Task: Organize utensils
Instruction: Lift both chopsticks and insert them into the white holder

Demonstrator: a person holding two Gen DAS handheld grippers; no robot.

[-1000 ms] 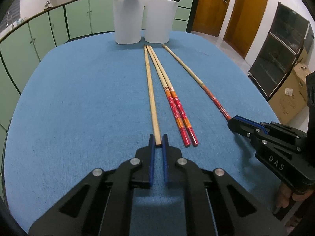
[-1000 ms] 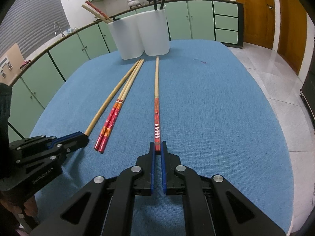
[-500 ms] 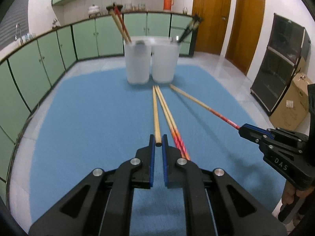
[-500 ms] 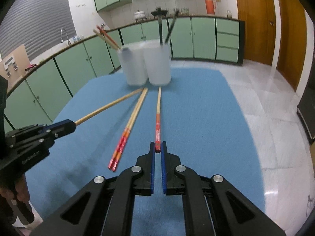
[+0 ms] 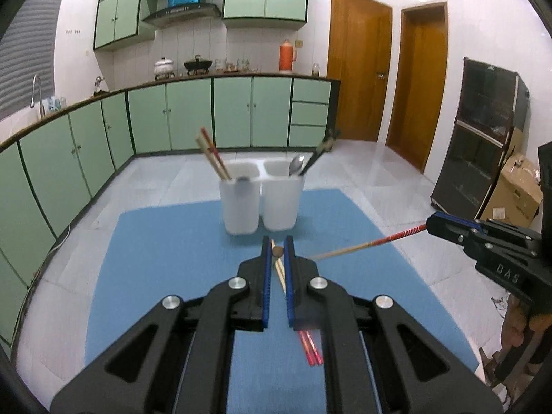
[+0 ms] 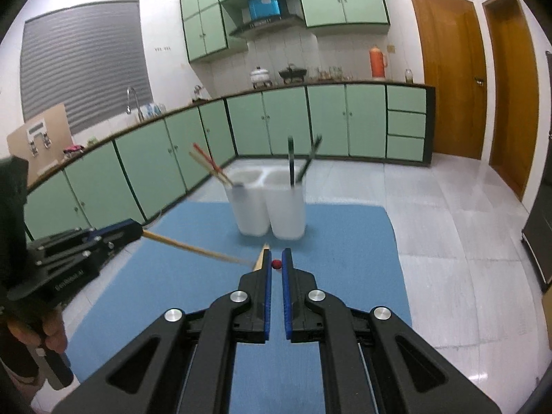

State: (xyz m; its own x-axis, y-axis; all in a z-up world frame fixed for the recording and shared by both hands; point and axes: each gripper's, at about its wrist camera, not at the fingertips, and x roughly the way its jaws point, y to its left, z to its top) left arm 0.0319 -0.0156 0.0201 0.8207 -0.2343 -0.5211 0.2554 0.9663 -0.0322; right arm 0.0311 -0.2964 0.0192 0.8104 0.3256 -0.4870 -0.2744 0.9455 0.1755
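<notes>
A plain chopstick (image 6: 193,249) is clamped in the left gripper (image 5: 277,245) and a red-ended chopstick (image 5: 365,244) in the right gripper (image 6: 276,258) — both held above the blue mat (image 5: 165,241), carry step judged underway — tips need lowering into the white holders (image 5: 262,200).

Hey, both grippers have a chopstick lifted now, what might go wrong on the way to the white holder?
1. Each chopstick is pinched only at its very end: the plain chopstick in the left gripper, the red-banded chopstick in the right gripper. Either may pivot or slip.
2. Their far ends point toward each other and may collide.
3. The white holder already holds chopsticks and a spoon, so insertion could snag.
</notes>
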